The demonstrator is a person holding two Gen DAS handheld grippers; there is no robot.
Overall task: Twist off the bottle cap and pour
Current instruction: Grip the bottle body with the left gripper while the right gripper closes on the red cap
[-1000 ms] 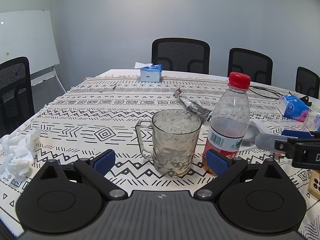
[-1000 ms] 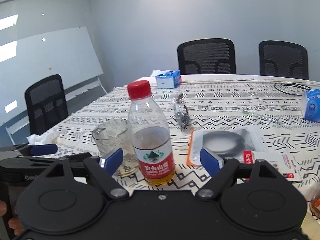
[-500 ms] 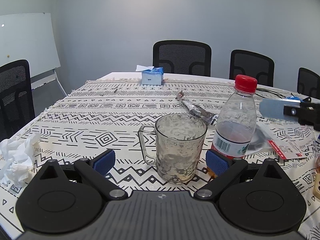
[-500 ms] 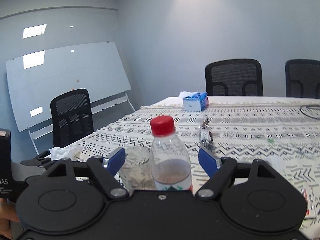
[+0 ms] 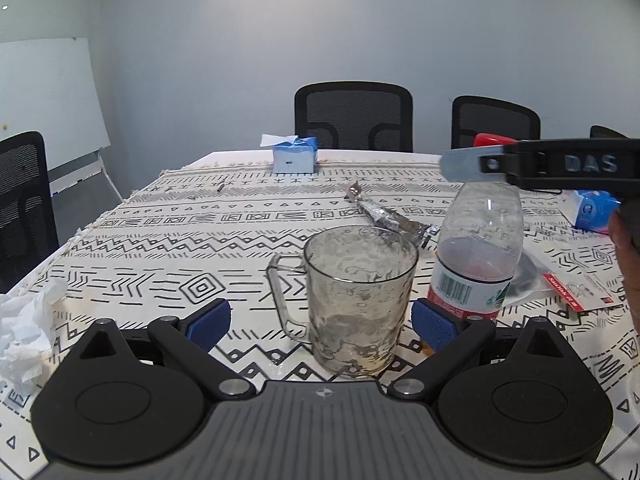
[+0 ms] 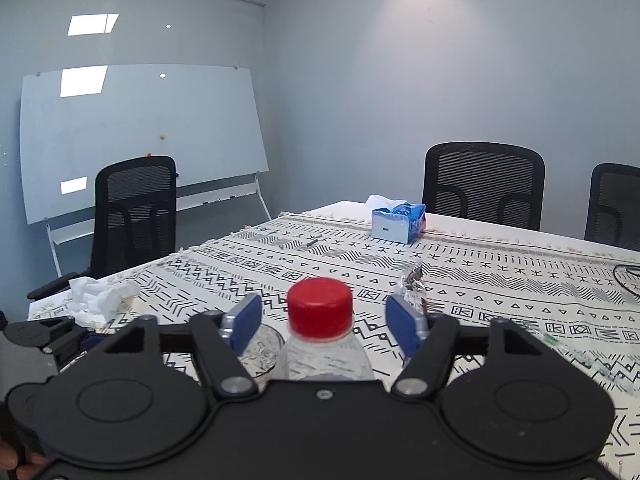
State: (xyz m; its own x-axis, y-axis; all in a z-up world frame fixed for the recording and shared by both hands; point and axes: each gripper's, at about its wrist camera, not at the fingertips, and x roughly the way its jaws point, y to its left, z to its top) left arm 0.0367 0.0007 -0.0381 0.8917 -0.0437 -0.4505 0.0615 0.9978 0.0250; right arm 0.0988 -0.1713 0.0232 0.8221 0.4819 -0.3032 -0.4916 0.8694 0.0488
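Note:
A clear plastic bottle (image 5: pixel 478 248) with a red label and a little amber liquid stands upright on the patterned tablecloth (image 5: pixel 160 248). Its red cap (image 6: pixel 320 307) sits between the blue pads of my right gripper (image 6: pixel 324 320), which is open and level with the cap, a gap on each side. From the left wrist view that gripper's finger (image 5: pixel 472 164) crosses in front of the cap (image 5: pixel 490 139). A textured glass mug (image 5: pixel 356 300), handle to the left, stands just left of the bottle. My left gripper (image 5: pixel 320 322) is open around the mug's base.
A crumpled tissue (image 5: pixel 24 332) lies at the left table edge. A blue tissue box (image 5: pixel 294 156) stands at the far end, a foil wrapper (image 5: pixel 384 216) behind the mug, and a plastic packet (image 5: pixel 560 280) right of the bottle. Black chairs (image 5: pixel 354 120) ring the table.
My right gripper has risen from the bottle's label to cap height and now brackets the cap. The left gripper has edged closer to the mug.

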